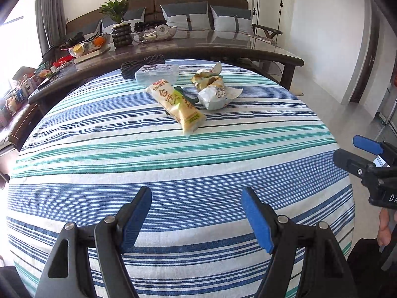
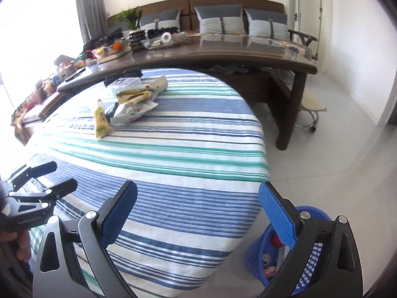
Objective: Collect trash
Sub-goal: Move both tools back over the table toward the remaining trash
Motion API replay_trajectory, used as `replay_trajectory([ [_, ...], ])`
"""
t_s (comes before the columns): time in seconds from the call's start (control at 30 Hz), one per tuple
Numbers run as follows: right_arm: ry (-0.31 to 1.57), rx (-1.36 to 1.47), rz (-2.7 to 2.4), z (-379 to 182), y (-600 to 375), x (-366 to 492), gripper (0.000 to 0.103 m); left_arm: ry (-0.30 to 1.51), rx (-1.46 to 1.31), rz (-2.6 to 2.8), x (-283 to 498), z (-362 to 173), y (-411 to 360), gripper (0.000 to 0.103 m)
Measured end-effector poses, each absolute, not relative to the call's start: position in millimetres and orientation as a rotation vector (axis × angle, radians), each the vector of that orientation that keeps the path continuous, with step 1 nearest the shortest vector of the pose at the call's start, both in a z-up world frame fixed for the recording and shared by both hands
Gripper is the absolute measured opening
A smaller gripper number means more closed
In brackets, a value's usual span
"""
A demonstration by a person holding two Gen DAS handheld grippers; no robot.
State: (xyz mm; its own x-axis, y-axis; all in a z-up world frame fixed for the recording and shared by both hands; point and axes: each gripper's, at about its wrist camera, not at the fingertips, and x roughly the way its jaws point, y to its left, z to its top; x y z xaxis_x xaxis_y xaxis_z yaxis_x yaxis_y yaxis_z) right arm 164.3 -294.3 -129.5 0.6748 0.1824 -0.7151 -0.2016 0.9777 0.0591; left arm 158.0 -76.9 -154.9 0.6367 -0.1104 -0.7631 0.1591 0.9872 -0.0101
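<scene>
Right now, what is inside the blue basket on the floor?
The blue basket already holds some trash: a red piece and pale wrappers. The right tool covers part of it, so the rest stays hidden.

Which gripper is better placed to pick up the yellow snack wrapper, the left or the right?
Probably the left. The left gripper faces the yellow wrapper almost straight ahead, jaws open. From the right gripper, the wrapper lies far off to its left.

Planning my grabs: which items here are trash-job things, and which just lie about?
Job: yellow snack wrapper; crumpled white wrapper; torn yellow-green wrapper; blue basket.

Lying about: clear plastic box; black mesh sleeve; potted plant.
</scene>
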Motion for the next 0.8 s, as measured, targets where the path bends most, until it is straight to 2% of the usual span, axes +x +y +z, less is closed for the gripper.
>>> replay_trajectory([
  [0.23, 0.9, -0.105, 0.264, -163.7, -244.6, 183.5, 0.098, 0.904, 0.042, -0.111, 174.1, -166.6, -56.6, 0.076],
  [0.47, 0.919, -0.132, 0.272, -167.9, -233.1, 188.9, 0.098, 0.924, 0.027, -0.114, 181.8, -167.6, -56.0, 0.076],
  [0.67, 0.918, -0.13, 0.267, -167.9, -233.3, 188.1, 0.099, 0.932, -0.077, -0.182, 202.0, -155.8, -60.9, 0.076],
  [0.8, 0.913, -0.138, 0.274, -168.0, -230.0, 188.1, 0.099, 0.876, -0.131, -0.167, 228.9, -138.1, -71.6, 0.076],
])
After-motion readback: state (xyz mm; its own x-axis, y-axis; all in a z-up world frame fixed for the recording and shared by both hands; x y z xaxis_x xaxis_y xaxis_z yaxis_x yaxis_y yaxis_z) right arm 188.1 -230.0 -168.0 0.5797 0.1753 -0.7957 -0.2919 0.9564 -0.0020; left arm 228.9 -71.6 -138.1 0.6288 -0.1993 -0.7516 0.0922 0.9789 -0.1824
